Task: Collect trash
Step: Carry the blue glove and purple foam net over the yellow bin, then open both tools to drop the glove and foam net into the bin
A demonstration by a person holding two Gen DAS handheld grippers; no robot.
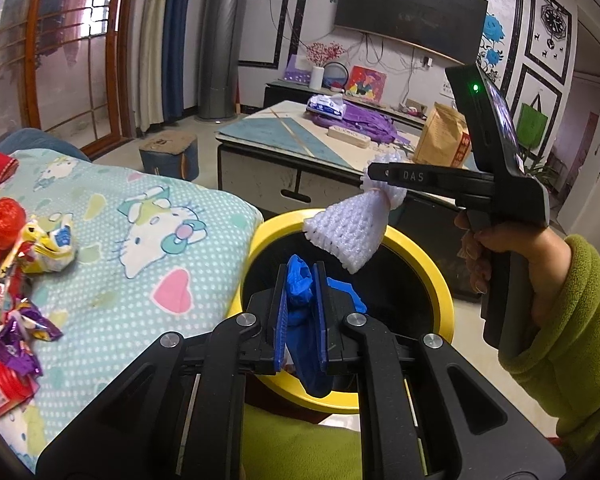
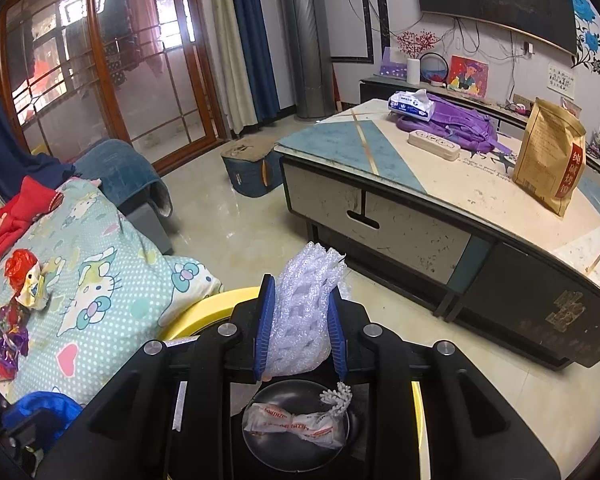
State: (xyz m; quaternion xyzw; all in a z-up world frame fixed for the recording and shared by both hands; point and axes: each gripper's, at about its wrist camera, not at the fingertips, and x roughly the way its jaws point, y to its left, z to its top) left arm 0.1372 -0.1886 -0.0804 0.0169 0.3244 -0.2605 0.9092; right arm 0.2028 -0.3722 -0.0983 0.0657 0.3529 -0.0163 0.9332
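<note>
**Two pieces held over the bin, with a risk at the rim**

The left gripper [image 1: 300, 300] is seen clenched on a crumpled blue plastic bag [image 1: 300, 280], held above the near edge of the yellow-rimmed trash bin [image 1: 440, 280]. The right gripper [image 2: 300, 328] is seen clamped on a white foam fruit net [image 2: 304, 312], held over the bin's mouth; a white snack wrapper [image 2: 296, 424] already lies on the bin's dark floor.

A miss is judged possible. The foam net is light and springy, so it may cling to the pads or drift past the rim onto the floor. The bag hangs close to the near rim and could drape over it. More wrappers [image 1: 16, 248] are left at the far left edge of the Hello Kitty quilt [image 1: 148, 240], well apart from the bin.
</note>
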